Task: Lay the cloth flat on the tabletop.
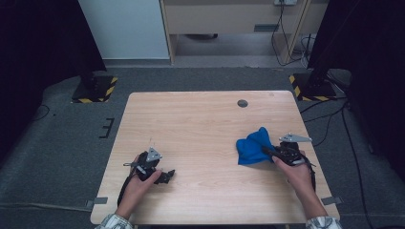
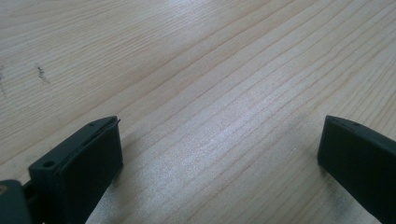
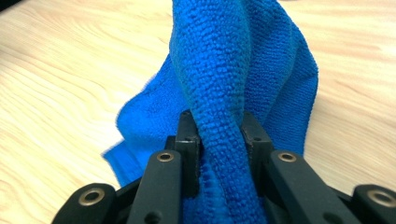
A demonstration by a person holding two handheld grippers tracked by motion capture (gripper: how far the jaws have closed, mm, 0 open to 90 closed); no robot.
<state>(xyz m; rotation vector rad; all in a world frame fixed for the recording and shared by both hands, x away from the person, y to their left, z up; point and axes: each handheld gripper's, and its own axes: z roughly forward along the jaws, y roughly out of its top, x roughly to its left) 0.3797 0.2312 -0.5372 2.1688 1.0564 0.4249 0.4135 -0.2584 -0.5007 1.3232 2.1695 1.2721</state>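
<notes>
So far only the pickup looks done: the right hand-held gripper (image 3: 218, 135) is clamped on a bunched blue microfibre cloth (image 1: 253, 147) at the bench's (image 1: 205, 119) right side. The left hand-held gripper (image 2: 219, 149), jaws apart, waits near-left; spreading or folding remains.

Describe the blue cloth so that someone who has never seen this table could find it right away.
Start at the light wooden table and look to its right half, near the person's side. There a crumpled bright blue terry cloth lies, one fold pinched in the right hand-held gripper. It is the single coloured, soft thing on the wood.
</notes>
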